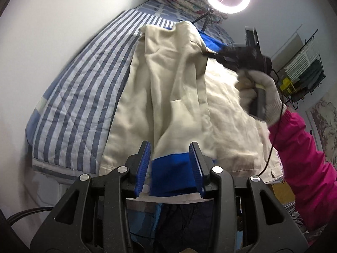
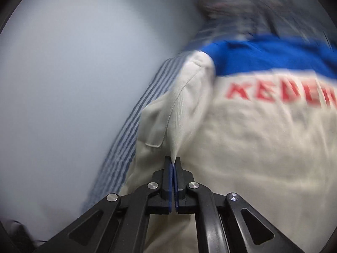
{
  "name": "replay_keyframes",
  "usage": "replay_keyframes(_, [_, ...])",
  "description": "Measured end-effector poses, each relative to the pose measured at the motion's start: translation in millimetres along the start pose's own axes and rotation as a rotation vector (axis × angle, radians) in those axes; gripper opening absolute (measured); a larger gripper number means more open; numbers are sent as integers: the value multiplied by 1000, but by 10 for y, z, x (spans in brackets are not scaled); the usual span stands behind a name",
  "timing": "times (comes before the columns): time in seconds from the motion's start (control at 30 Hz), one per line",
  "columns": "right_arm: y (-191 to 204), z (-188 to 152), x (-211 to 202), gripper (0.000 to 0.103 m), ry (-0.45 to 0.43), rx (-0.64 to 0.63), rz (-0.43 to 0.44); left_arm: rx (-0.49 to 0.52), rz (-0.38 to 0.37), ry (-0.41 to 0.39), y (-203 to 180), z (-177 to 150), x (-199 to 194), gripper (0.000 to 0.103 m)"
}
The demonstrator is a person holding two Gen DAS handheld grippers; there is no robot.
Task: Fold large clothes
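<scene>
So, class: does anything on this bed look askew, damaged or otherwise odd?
Nothing looks damaged or spilled. The cream jacket lies rumpled and bunched on the striped bedcover, mid-fold. The right gripper pinches a fold of it; the left gripper straddles its blue band.

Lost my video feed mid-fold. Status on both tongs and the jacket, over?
Right tongs shut on cream jacket fabric. Left tongs straddle its blue band, pads not pressing. Jacket lies half-folded on striped bed. Nothing in the way.
</scene>
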State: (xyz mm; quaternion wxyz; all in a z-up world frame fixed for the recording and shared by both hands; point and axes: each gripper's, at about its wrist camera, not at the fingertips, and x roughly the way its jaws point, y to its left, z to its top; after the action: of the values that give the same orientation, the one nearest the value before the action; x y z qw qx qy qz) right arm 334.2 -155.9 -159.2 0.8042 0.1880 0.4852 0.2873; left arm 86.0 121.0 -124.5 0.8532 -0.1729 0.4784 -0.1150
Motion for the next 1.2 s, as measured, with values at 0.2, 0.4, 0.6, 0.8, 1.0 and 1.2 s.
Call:
replay_keyframes(0.2, [-465,-236,-60,33,107,-27,-258,-24,-15,44,-2,-85,174,54])
replay_keyframes(0.4, [-239,-513,-187,41,138,-12,-96,-109,-33,92,131,-122,354,54])
replay_keyframes(0.6, [238,-1050,-168,41,247,-65,0,-176,-42,164,215,-229,630,54])
replay_keyframes(0.8, [392,-1393,84,31,341,-115,-110,-168,-29,179,219,-258,755,19])
replay_keyframes(1.0, [343,-1456,-192,0,263,-76,-16,-124,-11,117,61,-235,665,7])
replay_keyframes(1.2, [192,-1645,-196,9,361,-134,-169,-79,-1,112,-83,-305,694,8])
